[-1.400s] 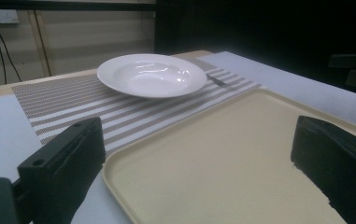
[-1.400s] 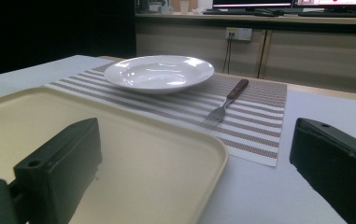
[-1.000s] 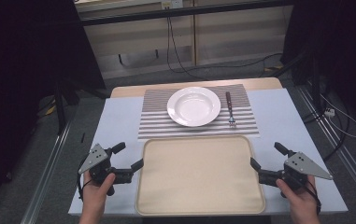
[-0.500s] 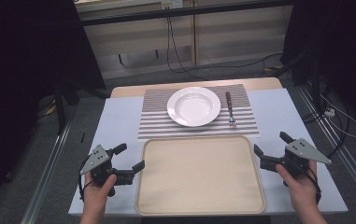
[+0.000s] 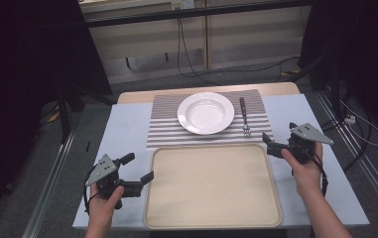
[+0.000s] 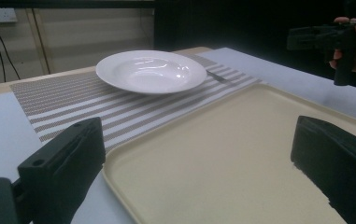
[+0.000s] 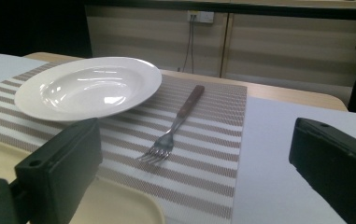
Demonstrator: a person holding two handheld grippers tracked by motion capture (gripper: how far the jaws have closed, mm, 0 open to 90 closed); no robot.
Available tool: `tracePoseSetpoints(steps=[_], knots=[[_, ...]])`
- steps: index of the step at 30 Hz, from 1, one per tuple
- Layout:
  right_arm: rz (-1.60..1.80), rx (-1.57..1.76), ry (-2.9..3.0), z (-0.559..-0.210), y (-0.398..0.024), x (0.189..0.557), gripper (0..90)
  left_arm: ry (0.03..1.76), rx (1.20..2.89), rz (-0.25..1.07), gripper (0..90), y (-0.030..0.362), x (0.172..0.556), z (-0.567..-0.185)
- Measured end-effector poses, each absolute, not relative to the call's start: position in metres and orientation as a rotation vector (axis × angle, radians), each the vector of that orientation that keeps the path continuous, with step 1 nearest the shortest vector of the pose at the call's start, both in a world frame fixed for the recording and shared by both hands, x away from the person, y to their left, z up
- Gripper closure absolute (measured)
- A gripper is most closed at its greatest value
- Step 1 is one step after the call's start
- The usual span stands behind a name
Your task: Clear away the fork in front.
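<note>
A fork [image 5: 244, 117] lies on a striped placemat [image 5: 166, 130], just right of a white plate [image 5: 206, 113]. The right gripper [image 5: 280, 145], jaws spread and holding nothing, hovers near its tines. The left gripper [image 5: 138, 169], jaws spread too, sits beside a beige tray [image 5: 211, 183] on the counter [image 5: 122, 134].

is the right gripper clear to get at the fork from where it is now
Probably yes. The right gripper is open and aimed at the fork, which lies alone on the striped mat beside the plate, with nothing between them.
</note>
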State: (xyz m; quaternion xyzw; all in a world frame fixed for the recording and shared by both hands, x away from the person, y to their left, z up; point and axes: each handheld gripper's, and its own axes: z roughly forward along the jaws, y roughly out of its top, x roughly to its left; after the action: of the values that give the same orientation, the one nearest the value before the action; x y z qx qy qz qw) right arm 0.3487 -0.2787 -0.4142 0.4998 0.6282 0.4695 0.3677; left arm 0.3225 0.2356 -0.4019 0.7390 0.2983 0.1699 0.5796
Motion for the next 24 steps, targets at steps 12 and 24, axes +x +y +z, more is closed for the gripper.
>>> tracePoseSetpoints(steps=[12, 24], knots=[[1.175, 1.295, 1.665, -0.409, -0.265, 0.386, 2.0, 0.688, 1.732, 0.389, 3.3, 0.235, 0.323, -0.402], [1.116, 1.335, 1.693, -0.41, -0.259, 0.421, 2.5, 0.687, 1.729, 0.386, 3.3, 0.238, 0.325, -0.404]])
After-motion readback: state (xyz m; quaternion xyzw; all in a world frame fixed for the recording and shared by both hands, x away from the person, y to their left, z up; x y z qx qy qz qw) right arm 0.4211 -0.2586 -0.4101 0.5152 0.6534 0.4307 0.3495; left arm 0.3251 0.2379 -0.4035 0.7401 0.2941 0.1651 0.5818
